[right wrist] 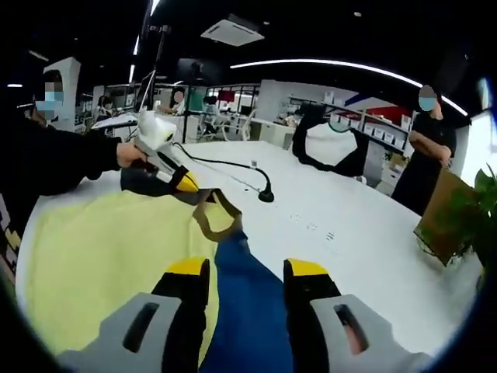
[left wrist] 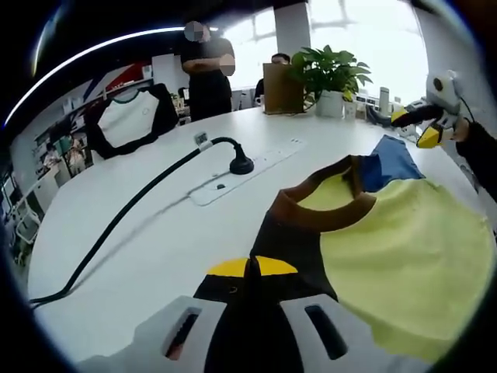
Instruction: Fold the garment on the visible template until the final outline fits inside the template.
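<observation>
Lying spread across the white counter (left wrist: 155, 233), the garment (left wrist: 404, 264) is a pale yellow top with a brown collar (left wrist: 326, 214), a dark sleeve on one side and a blue sleeve (right wrist: 248, 311) on the other. No template outline is discernible under it in either view.

In the left gripper view, the left tongs (left wrist: 252, 268) look pressed together, yellow tips meeting over the dark sleeve (left wrist: 272, 249) just beside the collar; whether cloth is actually pinched between them I cannot tell. In the right gripper view, the right tongs (right wrist: 247, 268) stand apart, the blue sleeve running between the two jaws, not yet clamped.

The fabric looks soft, light and limp, probably a fleece or knit: it should drape and wrinkle rather than hold a crease, and drag on the counter if pulled flat. Good holds seem to be the sleeve ends and shoulder seams beside the collar, lifting both together.

A black cable (left wrist: 132, 206) lies on the counter beyond the collar, well apart.
</observation>
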A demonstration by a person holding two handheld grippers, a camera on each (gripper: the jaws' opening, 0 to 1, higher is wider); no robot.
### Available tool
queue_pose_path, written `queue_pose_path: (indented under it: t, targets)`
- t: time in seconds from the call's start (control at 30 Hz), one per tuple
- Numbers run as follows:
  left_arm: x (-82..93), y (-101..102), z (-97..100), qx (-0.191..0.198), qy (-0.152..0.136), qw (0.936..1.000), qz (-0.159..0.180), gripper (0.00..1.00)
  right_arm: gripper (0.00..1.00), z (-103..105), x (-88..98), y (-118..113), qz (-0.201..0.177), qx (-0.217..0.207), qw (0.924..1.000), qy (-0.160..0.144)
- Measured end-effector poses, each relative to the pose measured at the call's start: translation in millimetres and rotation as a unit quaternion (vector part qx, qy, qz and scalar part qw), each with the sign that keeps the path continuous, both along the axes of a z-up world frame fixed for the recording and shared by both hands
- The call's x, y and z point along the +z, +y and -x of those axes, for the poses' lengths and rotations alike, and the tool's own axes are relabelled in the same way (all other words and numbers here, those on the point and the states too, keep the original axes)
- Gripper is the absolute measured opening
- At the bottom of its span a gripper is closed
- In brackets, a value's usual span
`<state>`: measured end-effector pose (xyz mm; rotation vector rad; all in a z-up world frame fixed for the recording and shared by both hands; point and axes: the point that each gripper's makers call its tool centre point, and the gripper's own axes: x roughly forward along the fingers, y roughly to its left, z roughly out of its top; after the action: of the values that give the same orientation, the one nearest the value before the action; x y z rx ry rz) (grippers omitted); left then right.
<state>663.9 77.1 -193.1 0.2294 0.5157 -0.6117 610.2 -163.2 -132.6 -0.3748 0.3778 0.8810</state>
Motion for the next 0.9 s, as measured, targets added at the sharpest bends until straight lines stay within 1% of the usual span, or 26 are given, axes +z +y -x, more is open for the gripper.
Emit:
queue_pose_path:
  t: [0.03, 0.1, 0.17, 0.2, 0.23, 0.27, 0.33, 0.37, 0.43, 0.57, 0.7, 0.8, 0.87, 0.9]
  targets:
    - [0.0, 0.0, 0.1, 0.0, 0.0, 1.0, 0.001, 0.01, 0.37, -6.4, -3.4, 3.0, -0.002, -0.002, 1.0, 0.001]
    - [0.0, 0.2, -0.3, 0.0, -0.001, 1.0, 0.003, 0.01, 0.36, -12.4, -7.8, 9.4, 0.004, 0.004, 1.0, -0.003]
    - [0.0, 0.3, -0.5, 0.001, -0.001, 1.0, 0.006, 0.01, 0.35, -17.3, -17.2, 17.9, 0.016, 0.017, 0.9997, 0.007]
    - [0.0, 0.3, -1.3, 0.001, -0.001, 1.0, 0.007, 0.01, 0.35, -17.8, -26.0, 24.3, 0.024, 0.035, 0.9986, 0.031]
    - [0.1, 0.1, -3.0, 0.0, 0.0, 1.0, 0.007, 0.01, 0.34, -23.0, -28.6, 26.8, 0.022, 0.032, 0.9986, 0.036]
    - [0.0, 0.1, -3.7, 0.001, 0.001, 1.0, 0.008, 0.01, 0.31, -31.0, -29.8, 28.5, 0.018, 0.023, 0.9988, 0.039]
    - [-0.1, -0.2, -3.6, 0.001, 0.003, 1.0, 0.007, 0.01, 0.26, -35.4, -32.4, 31.8, 0.019, 0.027, 0.9985, 0.044]
    - [-0.2, -0.2, -3.4, 0.001, 0.003, 1.0, 0.007, 0.01, 0.26, -37.2, -34.4, 32.5, 0.021, 0.026, 0.9983, 0.048]
    - [-0.2, -0.4, -2.8, 0.001, 0.003, 1.0, 0.008, 0.01, 0.26, -38.4, -40.5, 35.1, 0.021, 0.031, 0.9971, 0.066]
    - [-0.2, -0.6, -1.6, 0.001, 0.001, 1.0, 0.009, 0.01, 0.24, -35.4, -48.1, 40.0, 0.018, 0.039, 0.9958, 0.08]
    - [-0.3, -0.8, -1.5, -0.001, -0.002, 1.0, 0.004, 0.01, 0.16, -31.4, -56.3, 39.7, 0.017, 0.039, 0.9943, 0.097]
    - [-0.5, -0.7, -2.5, -0.001, -0.004, 1.0, 0.004, 0.01, 0.11, -31.4, -56.5, 36.0, 0.006, 0.035, 0.9941, 0.103]
    - [-0.7, -0.6, -2.9, -0.001, -0.006, 1.0, 0.004, 0.01, 0.05, -32.3, -55.7, 32.7, -0.003, 0.03, 0.9937, 0.108]
    - [-0.7, -0.6, -3.1, -0.001, -0.008, 1.0, 0.002, 0.01, 0.04, -33.3, -55.0, 31.4, -0.008, 0.026, 0.9937, 0.109]
